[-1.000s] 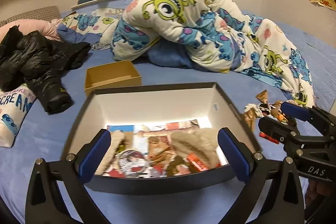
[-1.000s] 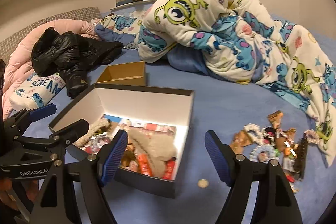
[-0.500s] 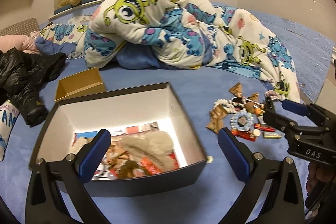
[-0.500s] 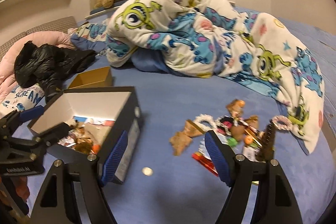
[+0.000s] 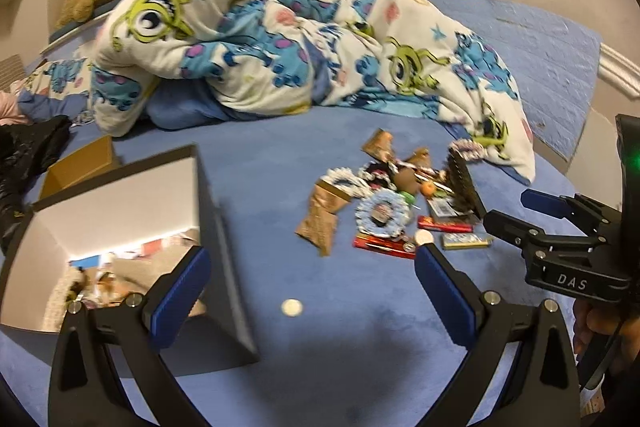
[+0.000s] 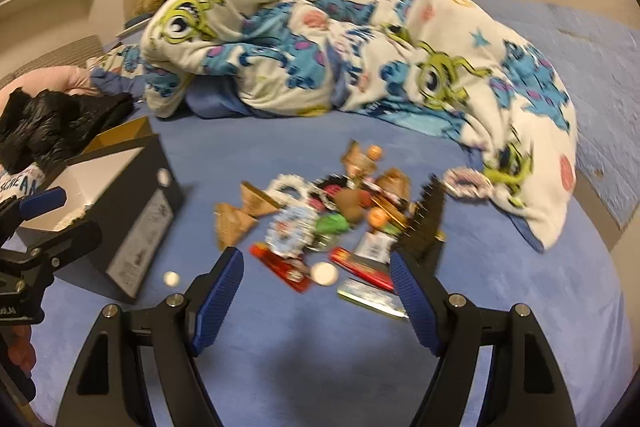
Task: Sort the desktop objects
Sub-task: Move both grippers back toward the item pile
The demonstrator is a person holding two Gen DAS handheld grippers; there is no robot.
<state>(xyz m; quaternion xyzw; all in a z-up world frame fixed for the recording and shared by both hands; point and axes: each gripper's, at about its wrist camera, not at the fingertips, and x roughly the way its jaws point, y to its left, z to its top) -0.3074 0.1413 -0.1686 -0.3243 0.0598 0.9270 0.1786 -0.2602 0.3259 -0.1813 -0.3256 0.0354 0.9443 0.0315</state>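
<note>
Right wrist view showed the right claw [image 6: 312, 291] spread wide and empty above the pile of trinkets [image 6: 340, 219] on the bed [image 6: 520, 307], probably choosing one, though blur hid detail. Left claw [image 5: 310, 289], likewise wide and empty, waited beside the black box [image 5: 224, 267] that received sorted items.

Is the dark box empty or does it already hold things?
Not empty: the dark box is open on top, with several items on its floor.
</note>
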